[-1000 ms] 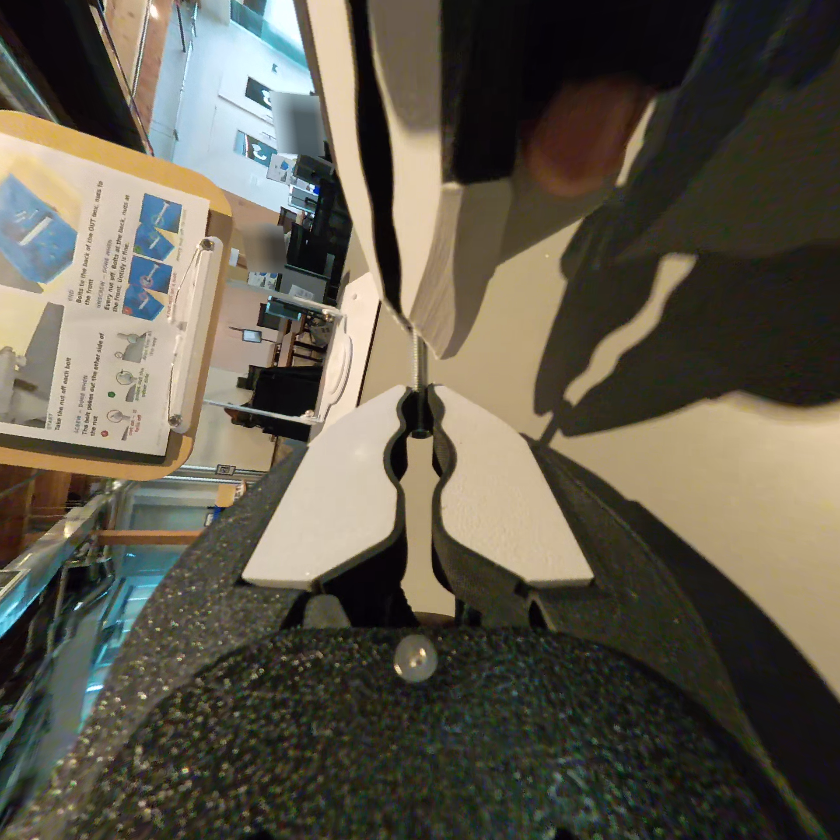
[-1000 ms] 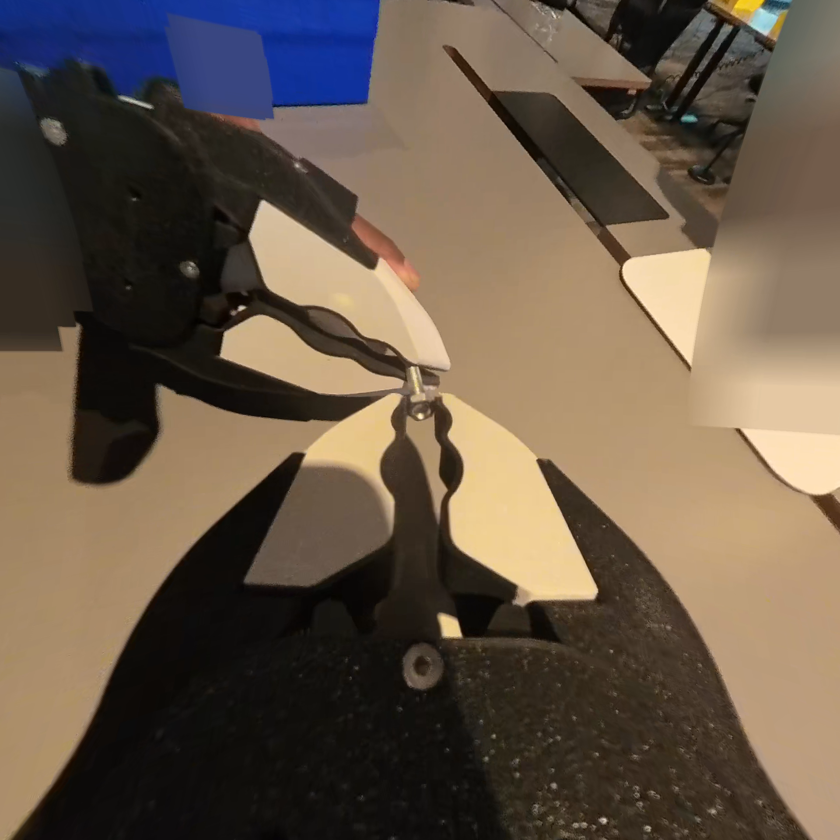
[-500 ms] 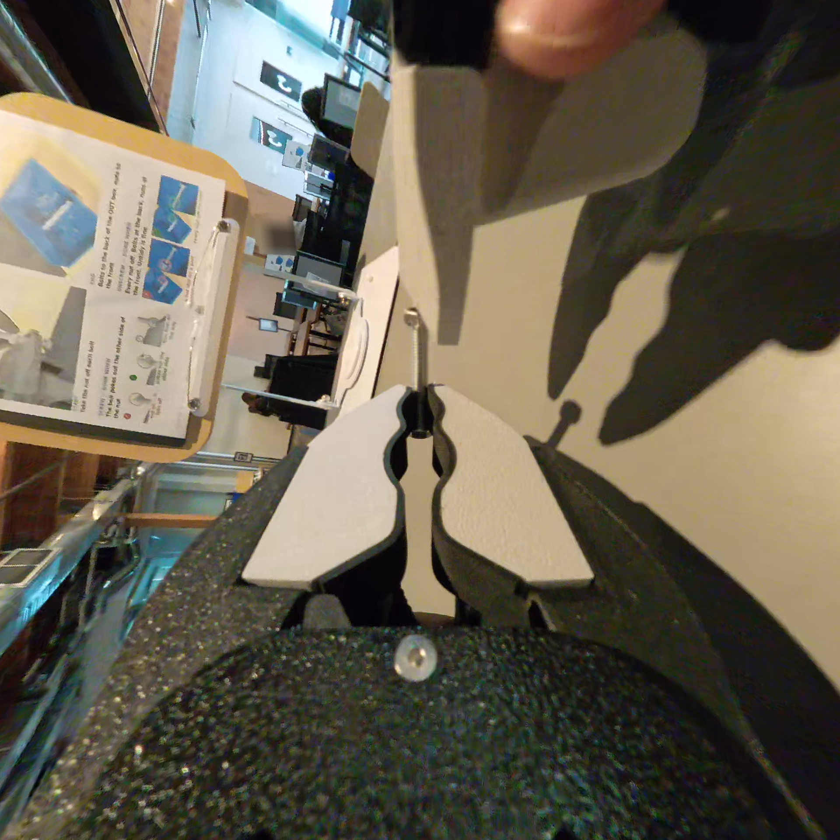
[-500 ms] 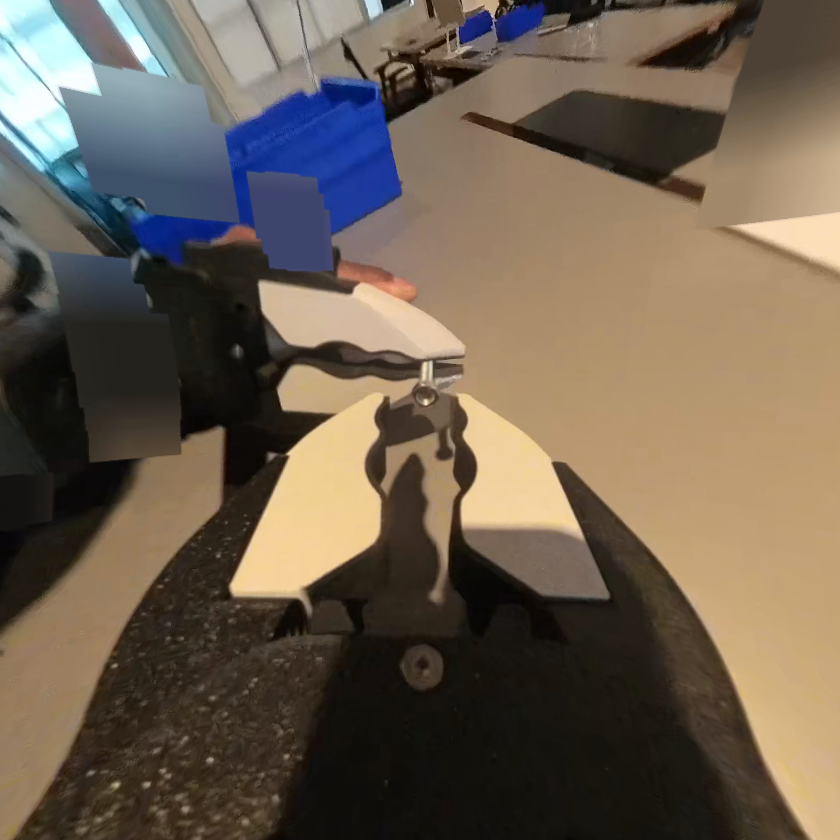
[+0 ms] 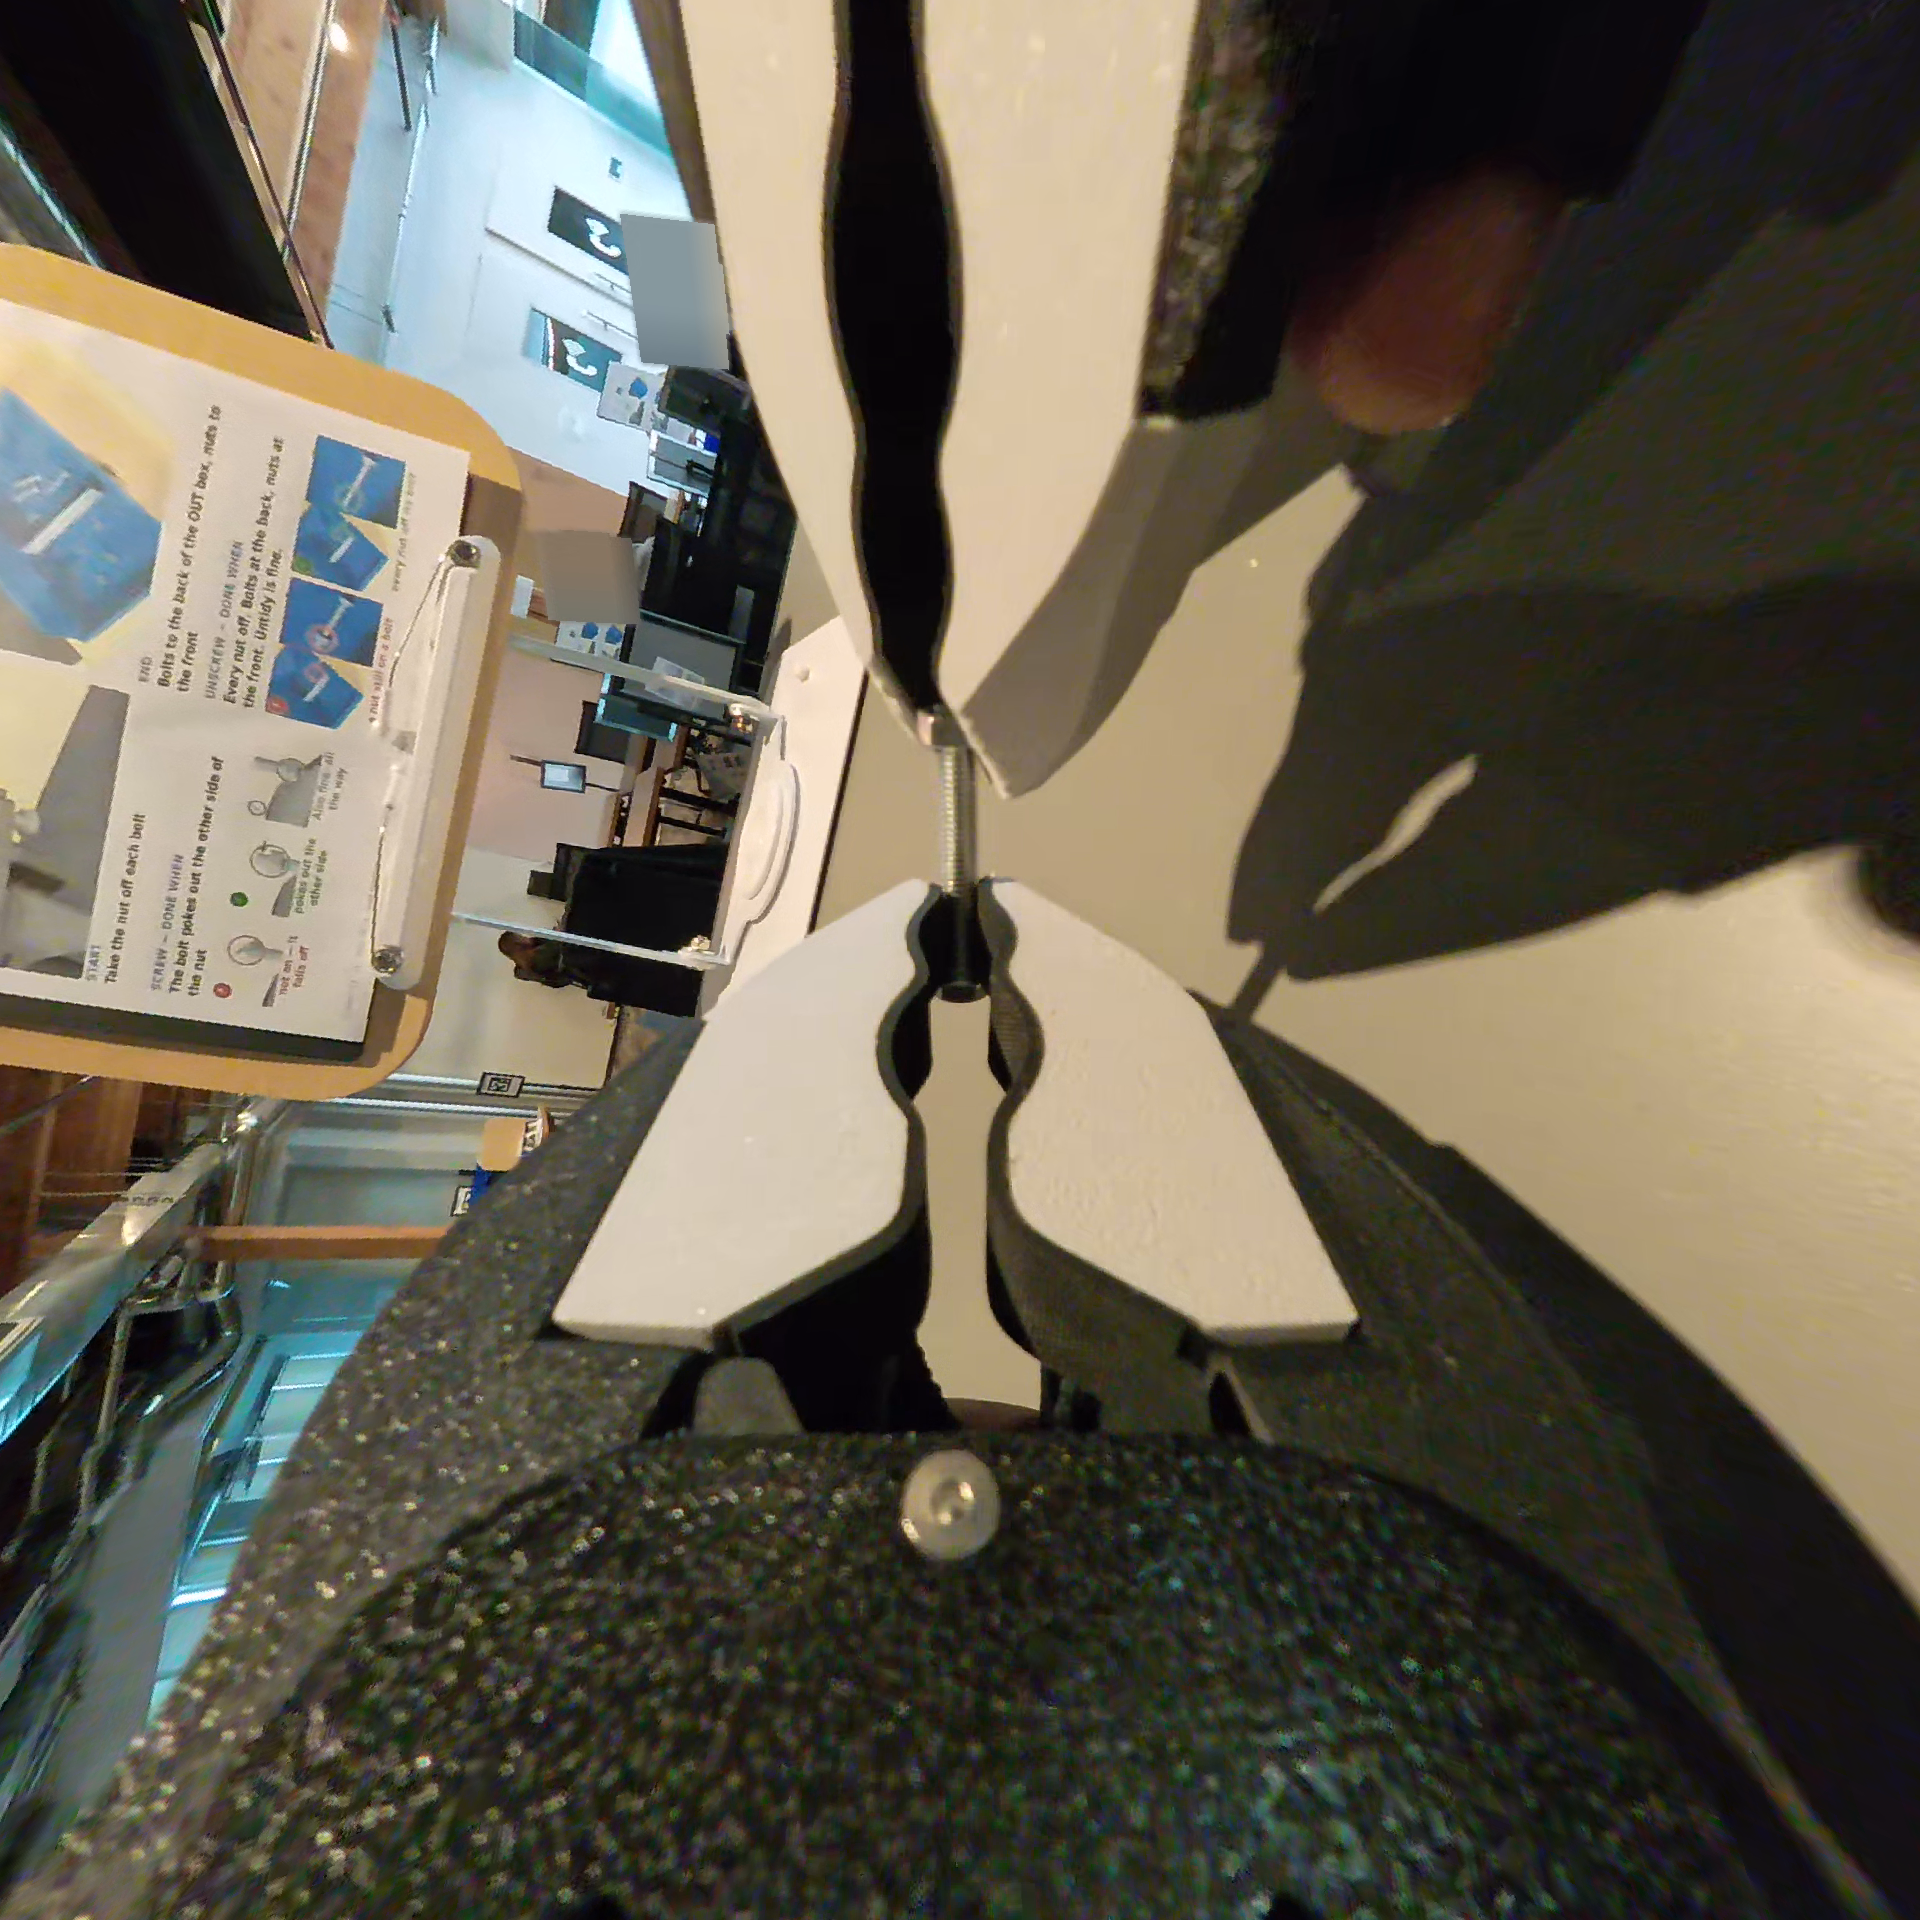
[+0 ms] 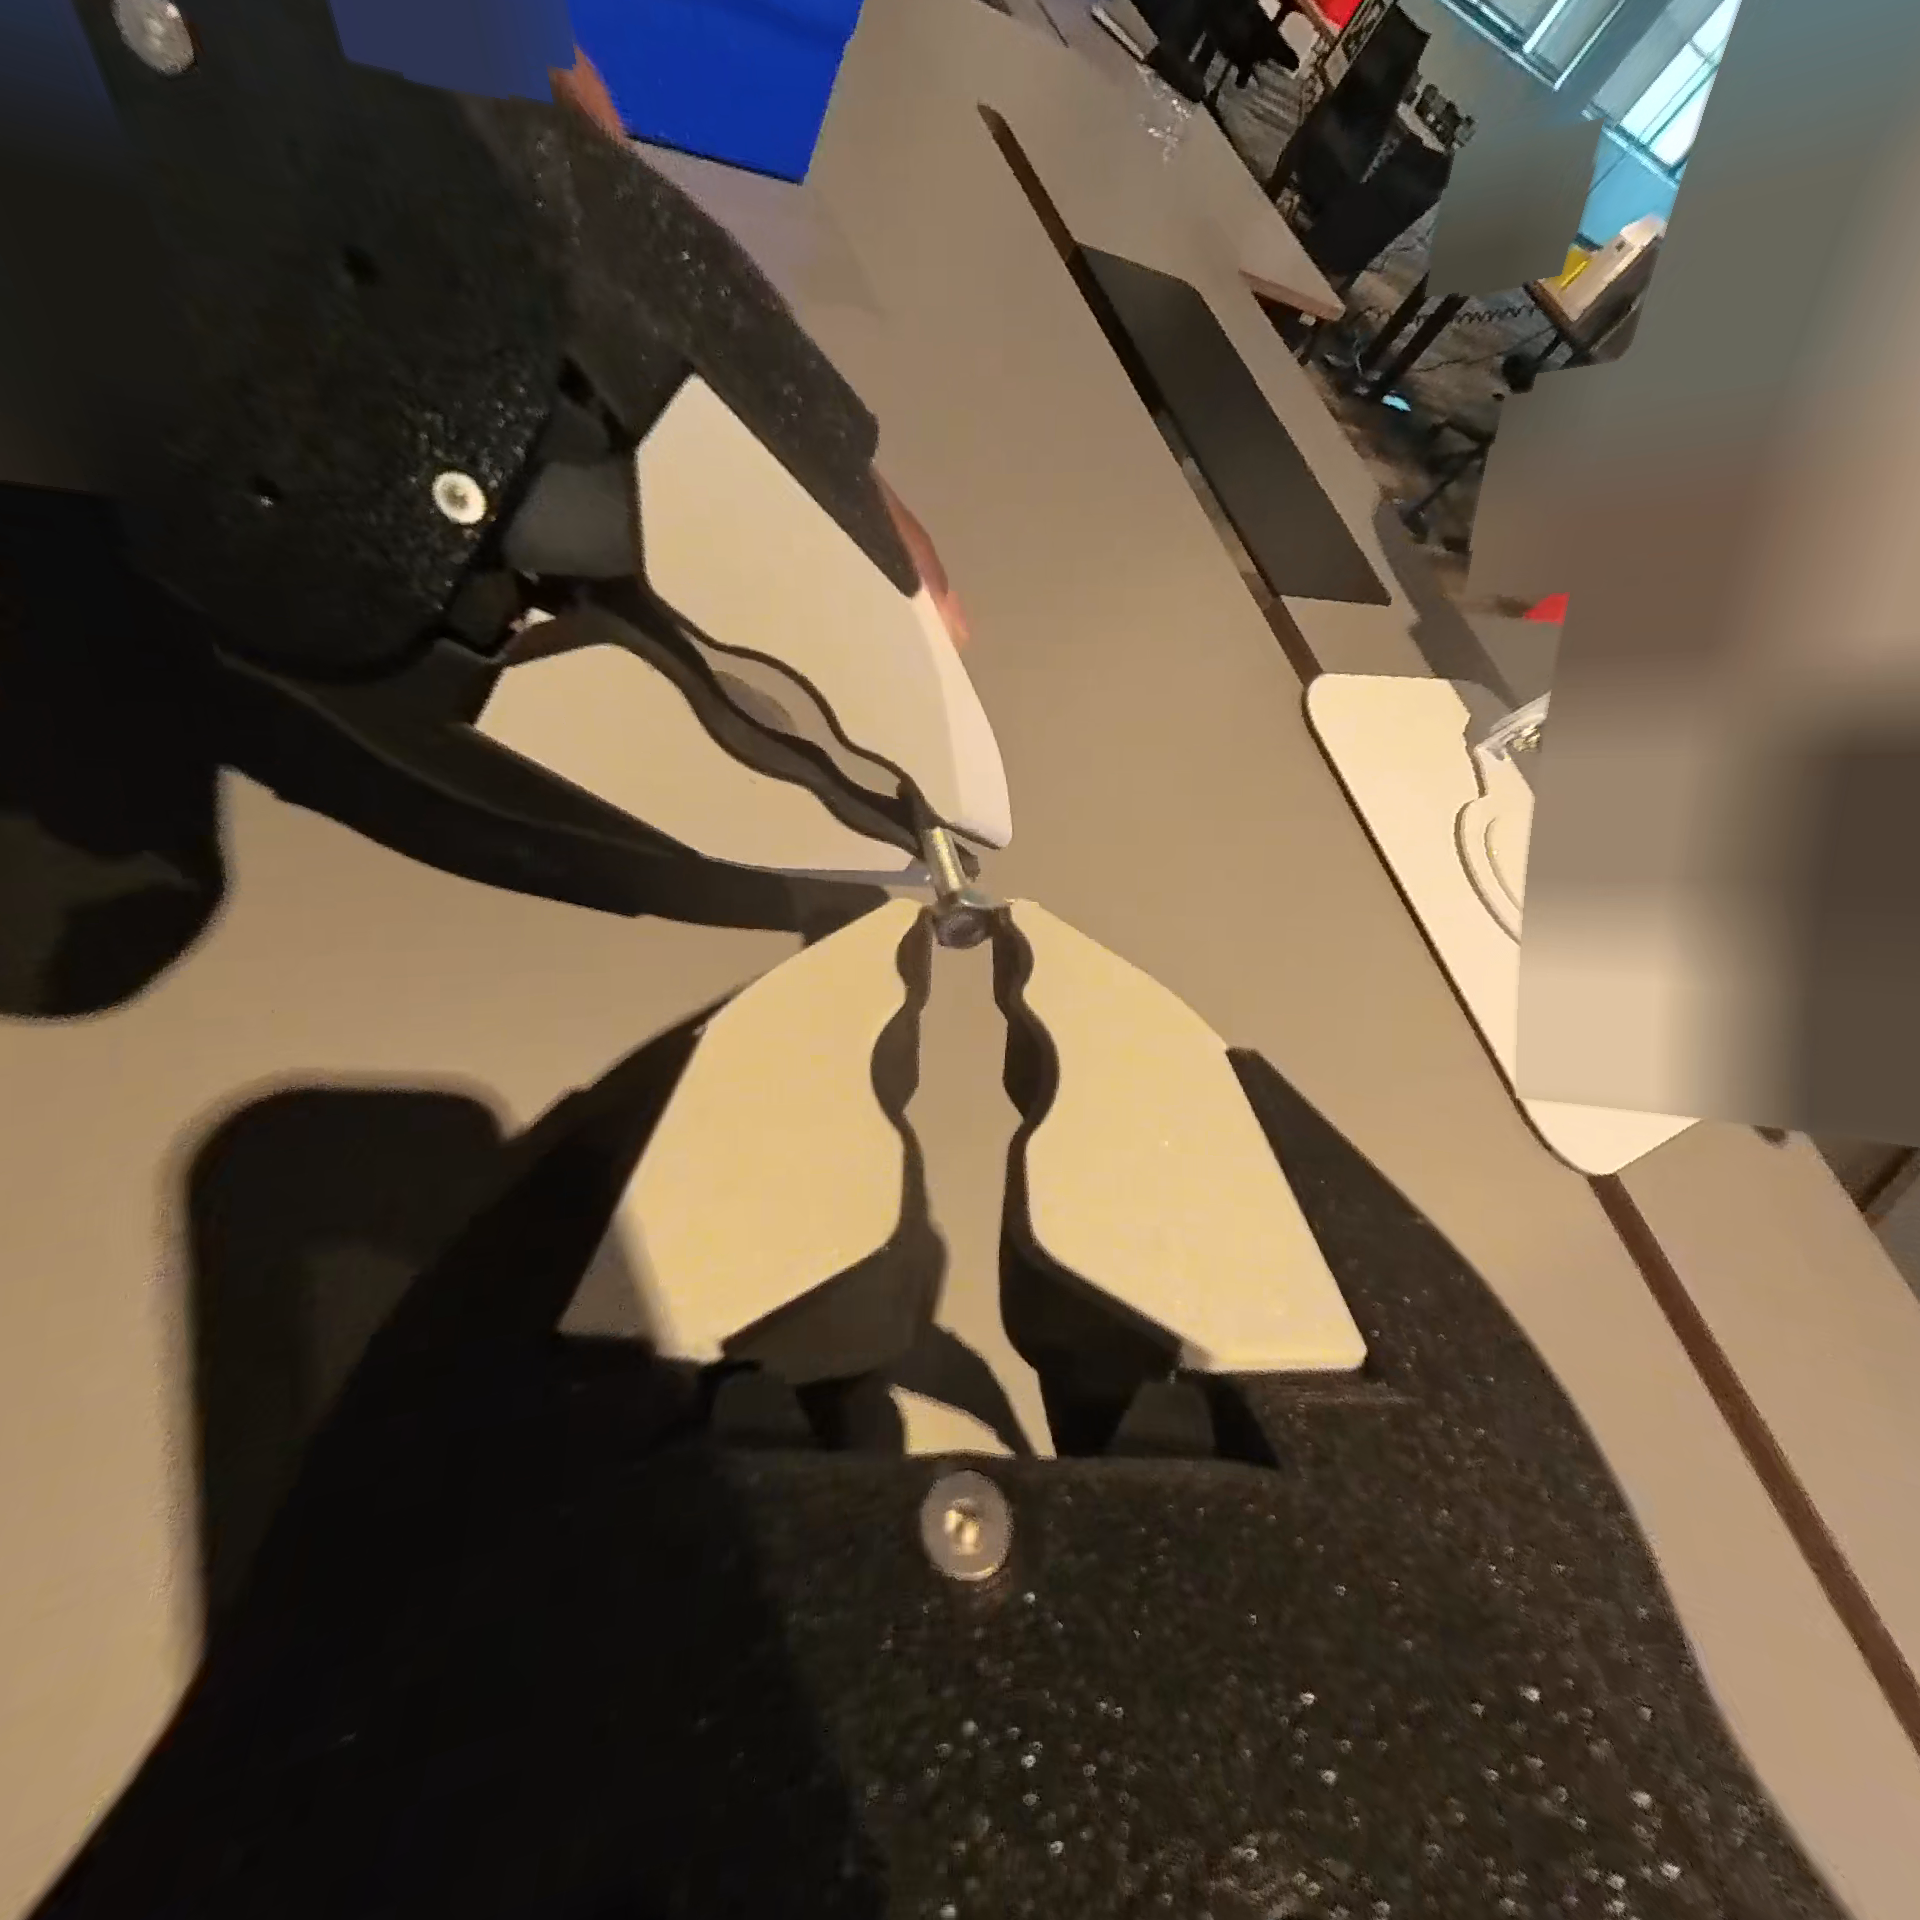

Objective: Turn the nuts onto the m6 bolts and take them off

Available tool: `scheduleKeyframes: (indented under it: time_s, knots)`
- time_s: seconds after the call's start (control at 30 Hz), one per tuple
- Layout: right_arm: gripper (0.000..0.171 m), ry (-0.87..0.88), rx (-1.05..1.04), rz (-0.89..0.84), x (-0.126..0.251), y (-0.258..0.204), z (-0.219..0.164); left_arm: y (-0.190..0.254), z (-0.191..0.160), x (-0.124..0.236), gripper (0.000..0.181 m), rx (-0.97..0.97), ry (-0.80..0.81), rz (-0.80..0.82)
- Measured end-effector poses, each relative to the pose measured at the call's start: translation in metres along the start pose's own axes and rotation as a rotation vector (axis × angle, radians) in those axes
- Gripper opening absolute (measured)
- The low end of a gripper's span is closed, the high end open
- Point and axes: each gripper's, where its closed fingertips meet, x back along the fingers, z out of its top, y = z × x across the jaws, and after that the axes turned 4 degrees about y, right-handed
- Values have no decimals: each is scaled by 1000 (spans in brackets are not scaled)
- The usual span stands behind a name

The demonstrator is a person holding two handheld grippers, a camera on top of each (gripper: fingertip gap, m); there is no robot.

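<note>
A silver M6 bolt (image 5: 954, 810) runs between the two grippers, above the grey table (image 6: 1143, 675). My left gripper (image 5: 956, 894) is shut on one end of the bolt; that end is hidden between the fingertips. It also shows in the right wrist view (image 6: 940, 836), coming in from the upper left. My right gripper (image 6: 961, 914) is shut on the nut (image 6: 961, 927), which sits on the other end of the bolt (image 6: 943, 860). In the left wrist view the right gripper (image 5: 935, 717) comes down from the top, tip to tip with the left one.
A wooden board with an instruction sheet (image 5: 208, 675) stands at the left. A blue bin (image 6: 717, 73) sits at the back of the table. A white board (image 6: 1392, 769) lies at the right. A finger (image 5: 1403, 312) shows behind the right gripper. Only a small space, under 4 cm, lies between the two pairs of fingers.
Half a second ago my right gripper was open and drawn back from the nut. It has turned, come back and shut on the nut. The left gripper has held the bolt still.
</note>
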Motion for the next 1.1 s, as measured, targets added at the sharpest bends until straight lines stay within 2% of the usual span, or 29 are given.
scheduleKeyframes:
  time_s: [0.07,0.23,0.3,0.4,0.47,0.53,0.67,0.73,0.8,0.83,0.93,1.1]
  knots:
    - [11,-8,-159,33,-1,-1,-1,-1,-2,0,5,-18,-15,9]
    - [10,47,-838,215,-3,-6,-1,0,-4,-1,5,-76,-43,20]
    - [10,103,-973,292,-1,-6,1,0,-2,-1,5,-68,-38,19]
    - [13,114,-879,305,-3,-5,1,0,-2,-1,5,-44,-29,19]
    - [40,85,-707,242,-4,-1,-2,-2,-3,-1,5,-26,-28,18]
    - [44,68,-507,169,-2,5,-3,-3,-4,-1,5,-18,-30,17]
    - [41,21,-189,80,2,5,-5,-2,-3,-1,5,-15,-23,14]
    - [35,23,-108,66,2,2,-3,-1,-3,-1,5,-17,-20,9]
    - [22,15,-82,70,0,-1,-3,1,-1,-1,5,-23,-11,-1]
    - [11,10,-83,68,0,-2,-4,1,0,-1,6,-27,-8,-2]
    - [11,-8,-228,91,-3,-3,-6,1,-3,-1,5,-51,-28,7]
    - [10,78,-886,266,-3,-7,0,-2,-3,-1,5,-96,-45,33]
